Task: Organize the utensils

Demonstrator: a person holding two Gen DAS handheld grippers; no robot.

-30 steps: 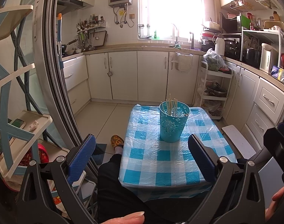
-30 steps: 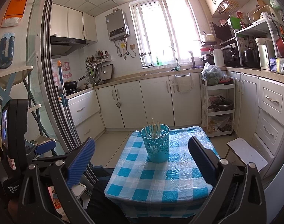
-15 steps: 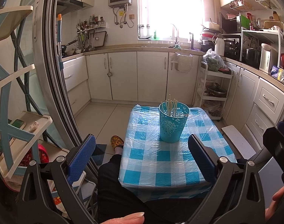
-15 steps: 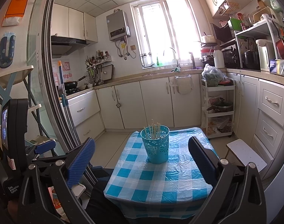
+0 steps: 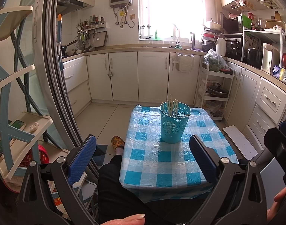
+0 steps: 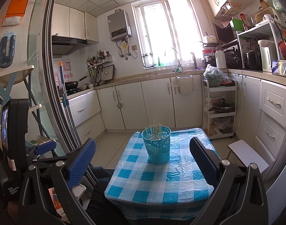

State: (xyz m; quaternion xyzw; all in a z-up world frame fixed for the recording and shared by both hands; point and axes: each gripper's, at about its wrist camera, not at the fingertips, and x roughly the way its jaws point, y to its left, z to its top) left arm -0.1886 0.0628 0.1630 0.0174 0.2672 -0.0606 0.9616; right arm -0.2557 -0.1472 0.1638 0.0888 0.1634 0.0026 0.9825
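One teal cup [image 5: 174, 124] stands upright on the counter [image 5: 169, 161], a small one covered in blue-and-white check under clear plastic, and sits toward the far half of it, a little right of centre in the left view. Inside the cup is a bundle of pale chopsticks [image 5: 172, 106], leaning slightly and rising above the rim (about eight to ten tips show, too close together for a sure count). Nothing else lies on the check cloth. Two grippers are in play: the left gripper [image 5: 143, 158] and the right gripper [image 6: 143, 158], each with its jaws spread wide apart and holding nothing, both near the front edge of the counter and well apart from the cup. Each has two blue ribbed pads [image 6: 81, 164]. From the right view the left gripper's black body shows at the left edge. A person's dark-trousered leg [image 5: 112, 183] lies along the counter's left side, ending in one patterned slipper [image 5: 117, 141] on the floor. One white stool [image 6: 248, 155] stands just right of the counter.
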